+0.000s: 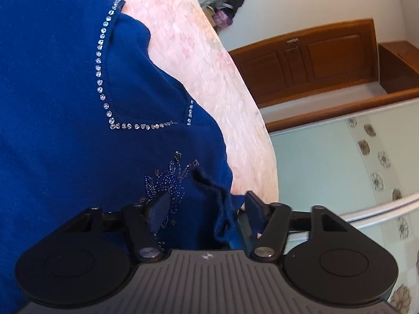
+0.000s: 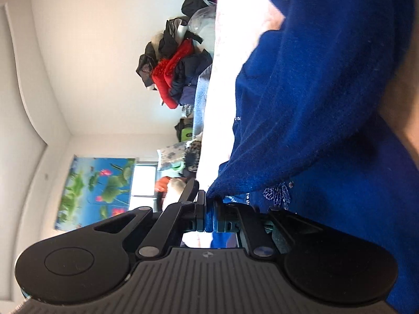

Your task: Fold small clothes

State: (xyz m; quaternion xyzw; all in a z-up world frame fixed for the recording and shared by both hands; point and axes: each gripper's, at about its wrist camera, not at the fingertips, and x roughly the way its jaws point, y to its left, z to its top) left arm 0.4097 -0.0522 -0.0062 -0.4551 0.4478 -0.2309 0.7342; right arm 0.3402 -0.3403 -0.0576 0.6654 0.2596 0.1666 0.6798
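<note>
Blue sweater (image 1: 65,130) spread over pink bed (image 1: 209,78), neckline aimed at the far clothes pile, long axis along the bed. Right gripper (image 2: 209,209) pinching its edge tight, likely for lifting a fold. Left gripper (image 1: 204,209) spread, jaws straddling a bunched edge, unpinched.

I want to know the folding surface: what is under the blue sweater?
The blue sweater lies on a pale pink patterned bedcover, visible beside its edge. Whatever lies directly beneath the sweater itself is covered and cannot be seen.
</note>
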